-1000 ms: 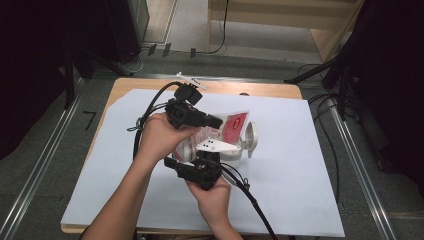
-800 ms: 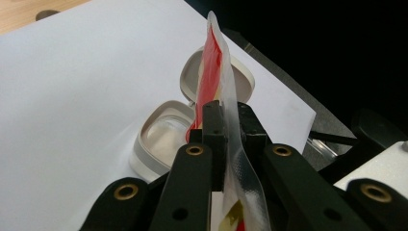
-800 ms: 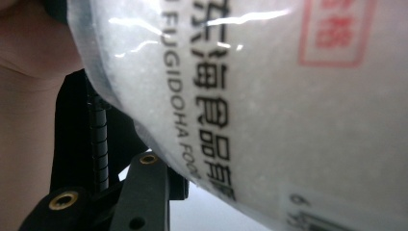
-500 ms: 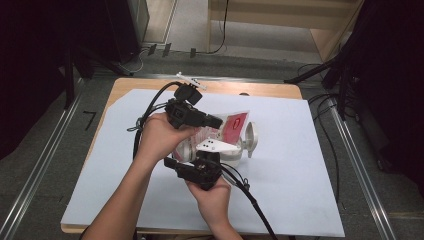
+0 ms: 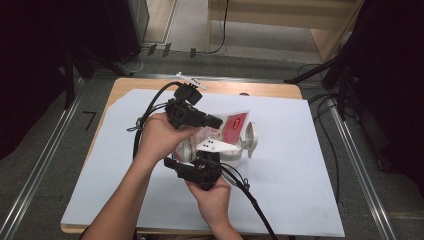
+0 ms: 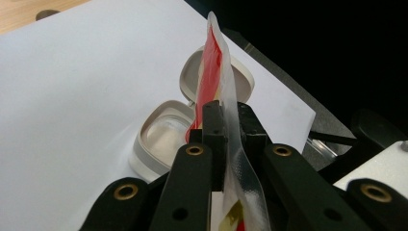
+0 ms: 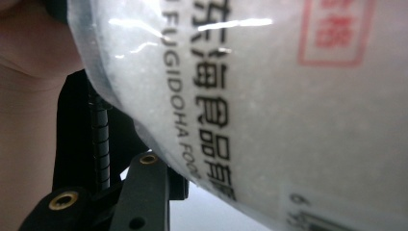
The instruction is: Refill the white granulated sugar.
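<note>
A clear plastic bag (image 5: 231, 126) with a red label and white grains is held up over the table between both grippers. My left gripper (image 5: 218, 121) is shut on the bag's thin edge (image 6: 230, 103), seen edge-on in the left gripper view. My right gripper (image 5: 202, 161) sits just below it, close against the bag's full side (image 7: 269, 106). There the bag presses against the one finger (image 7: 98, 139) that shows and hides the other. Under the bag, a white container (image 6: 161, 139) stands open on the paper with its hinged lid (image 6: 243, 79) tipped back.
White paper (image 5: 300, 190) covers most of the wooden table (image 5: 270, 89). A small white object (image 5: 188, 79) lies at the table's far edge. Cables (image 5: 250, 195) trail from both grippers toward the near edge. The metal frame rail (image 5: 357, 165) runs along the right.
</note>
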